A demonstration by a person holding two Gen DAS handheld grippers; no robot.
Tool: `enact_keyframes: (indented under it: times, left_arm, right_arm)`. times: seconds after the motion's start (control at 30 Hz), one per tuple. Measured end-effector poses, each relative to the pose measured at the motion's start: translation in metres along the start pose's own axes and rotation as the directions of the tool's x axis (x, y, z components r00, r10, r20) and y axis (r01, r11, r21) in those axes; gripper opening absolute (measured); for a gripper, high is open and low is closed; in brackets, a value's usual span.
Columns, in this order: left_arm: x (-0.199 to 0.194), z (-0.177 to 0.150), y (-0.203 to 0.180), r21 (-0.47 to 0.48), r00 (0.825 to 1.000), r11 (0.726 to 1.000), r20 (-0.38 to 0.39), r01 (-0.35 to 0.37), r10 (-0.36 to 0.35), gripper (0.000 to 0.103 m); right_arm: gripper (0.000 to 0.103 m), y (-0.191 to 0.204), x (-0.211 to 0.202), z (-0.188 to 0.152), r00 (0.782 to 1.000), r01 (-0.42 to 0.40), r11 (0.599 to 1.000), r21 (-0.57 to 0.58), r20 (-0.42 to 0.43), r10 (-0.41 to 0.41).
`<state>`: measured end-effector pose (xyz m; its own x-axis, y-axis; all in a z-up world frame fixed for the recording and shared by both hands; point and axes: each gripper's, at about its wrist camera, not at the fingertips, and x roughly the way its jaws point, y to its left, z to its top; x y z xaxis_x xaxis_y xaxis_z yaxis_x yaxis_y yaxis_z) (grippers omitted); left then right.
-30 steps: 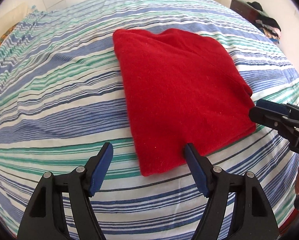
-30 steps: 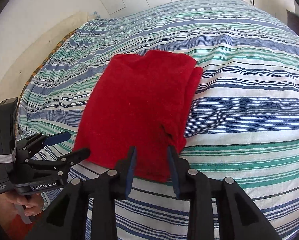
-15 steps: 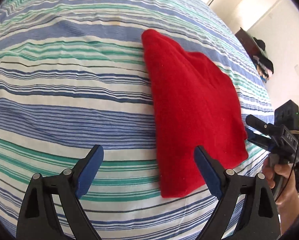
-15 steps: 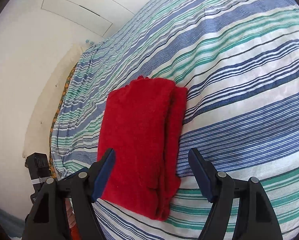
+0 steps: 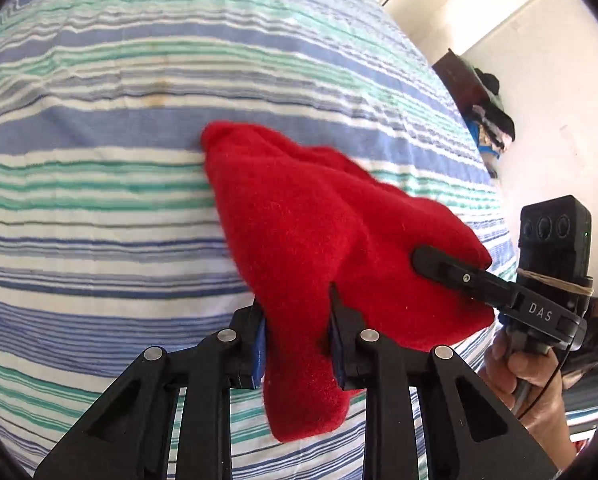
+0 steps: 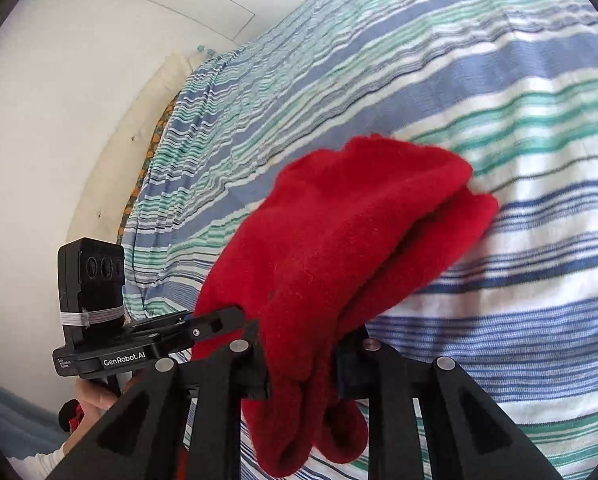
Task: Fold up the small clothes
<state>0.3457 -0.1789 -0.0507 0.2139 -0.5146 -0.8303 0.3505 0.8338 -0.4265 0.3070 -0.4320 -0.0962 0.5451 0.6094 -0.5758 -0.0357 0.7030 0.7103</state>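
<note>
A folded red fleece garment (image 5: 311, 220) lies on the striped bed with its near edge lifted. My left gripper (image 5: 297, 332) is shut on the garment's near left corner, and red cloth hangs below its fingers. My right gripper (image 6: 305, 356) is shut on the near right corner of the garment (image 6: 339, 240), and thick folds hang down between its fingers. The right gripper also shows at the right of the left wrist view (image 5: 455, 270), pressed onto the cloth. The left gripper shows at the left of the right wrist view (image 6: 215, 322). The garment's far end rests on the bed.
The bed with a blue, green and white striped sheet (image 5: 99, 208) fills both views. A dark cabinet with piled clothes (image 5: 487, 120) stands at the far right by the wall. A white wall and a pillow (image 6: 139, 120) border the bed's left side.
Both grippers moved in from open to shut on the garment's near corners. The near edge has lifted off the bed and bunched up.
</note>
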Motion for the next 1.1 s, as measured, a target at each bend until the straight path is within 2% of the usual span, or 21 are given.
enact_keyframes:
  times: [0.07,0.17,0.27,0.33,0.37,0.4,0.47,0.5,0.53,0.6,0.63,0.7,0.73,0.77,0.8,0.83,0.87,0.97,1.0,1.03,1.1]
  left_arm:
    - [-0.034,0.019,-0.002,0.008,0.997,1.0,0.075,0.017,-0.017,0.025]
    - [-0.077,0.03,-0.003,0.032,0.986,0.999,0.163,0.039,-0.044,0.025]
    - [-0.085,0.021,-0.001,0.049,0.984,0.998,0.177,0.025,-0.033,0.027]
    - [-0.068,0.004,0.008,0.045,0.988,0.999,0.15,-0.025,0.018,0.033]
    - [-0.057,-0.01,0.014,0.031,0.988,0.997,0.138,-0.076,0.071,0.045]
    - [-0.045,-0.025,0.019,0.02,0.98,0.988,0.129,-0.155,0.151,0.059]
    - [-0.032,-0.068,0.031,0.031,0.943,0.948,0.121,-0.316,0.311,0.068]
    - [-0.029,-0.092,0.034,0.044,0.929,0.932,0.113,-0.36,0.354,0.068]
    - [-0.028,-0.115,0.037,0.056,0.921,0.922,0.098,-0.382,0.376,0.069]
    - [-0.031,-0.158,0.036,0.082,0.913,0.91,0.083,-0.406,0.399,0.072]
    - [-0.035,-0.175,0.032,0.097,0.901,0.897,0.089,-0.432,0.424,0.074]
    - [-0.045,-0.205,0.021,0.123,0.858,0.85,0.122,-0.512,0.499,0.086]
    - [-0.05,-0.213,0.015,0.137,0.827,0.817,0.148,-0.56,0.542,0.088]
    - [-0.056,-0.22,0.007,0.145,0.796,0.784,0.172,-0.604,0.581,0.09]
    - [-0.063,-0.225,0.002,0.154,0.775,0.761,0.192,-0.63,0.602,0.094]
    - [-0.071,-0.228,-0.003,0.159,0.767,0.752,0.206,-0.639,0.608,0.096]
    - [-0.08,-0.23,-0.007,0.155,0.774,0.762,0.216,-0.629,0.596,0.098]
    - [-0.107,-0.23,-0.011,0.123,0.831,0.83,0.216,-0.544,0.512,0.099]
    - [-0.114,-0.23,-0.013,0.119,0.843,0.844,0.216,-0.524,0.493,0.099]
    - [-0.124,-0.232,-0.015,0.113,0.843,0.846,0.227,-0.52,0.488,0.099]
    - [-0.139,-0.235,-0.019,0.085,0.813,0.826,0.258,-0.557,0.522,0.099]
  right_arm:
    - [0.021,0.029,-0.012,0.021,0.998,-0.007,0.998,-0.06,0.058,0.011]
    - [0.021,0.074,-0.03,0.042,0.991,-0.04,0.987,-0.155,0.122,0.059]
    - [0.021,0.104,-0.036,0.042,0.986,-0.061,0.971,-0.23,0.138,0.095]
    - [0.022,0.103,-0.029,0.032,0.99,-0.055,0.971,-0.231,0.116,0.084]
    - [0.024,0.098,-0.02,0.024,0.993,-0.04,0.975,-0.221,0.095,0.063]
    - [0.026,0.09,-0.011,0.014,0.997,-0.018,0.978,-0.208,0.069,0.033]
    - [0.039,0.068,0.005,-0.014,0.997,0.075,0.979,-0.189,0.014,-0.073]
    - [0.044,0.056,0.011,-0.032,0.988,0.146,0.971,-0.187,-0.013,-0.151]
    - [0.05,0.047,0.011,-0.052,0.978,0.201,0.962,-0.186,-0.026,-0.209]
    - [0.05,0.032,-0.001,-0.094,0.967,0.242,0.954,-0.176,-0.038,-0.252]
    - [0.052,0.03,-0.009,-0.114,0.963,0.255,0.951,-0.174,-0.041,-0.265]
    - [0.063,0.038,-0.026,-0.148,0.951,0.299,0.935,-0.189,-0.027,-0.309]
    - [0.077,0.045,-0.035,-0.162,0.946,0.317,0.928,-0.198,-0.011,-0.325]
    - [0.086,0.053,-0.045,-0.175,0.939,0.338,0.918,-0.206,0.013,-0.343]
    - [0.089,0.064,-0.053,-0.186,0.93,0.364,0.906,-0.215,0.042,-0.364]
    - [0.094,0.076,-0.06,-0.194,0.921,0.389,0.893,-0.224,0.073,-0.383]
    - [0.098,0.086,-0.067,-0.203,0.91,0.415,0.879,-0.233,0.104,-0.402]
    - [0.099,0.122,-0.08,-0.222,0.868,0.495,0.828,-0.264,0.182,-0.461]
    - [0.1,0.133,-0.082,-0.225,0.859,0.51,0.815,-0.274,0.196,-0.472]
    - [0.1,0.14,-0.084,-0.228,0.853,0.521,0.806,-0.281,0.206,-0.48]
    - [0.1,0.155,-0.088,-0.233,0.844,0.536,0.793,-0.29,0.216,-0.491]
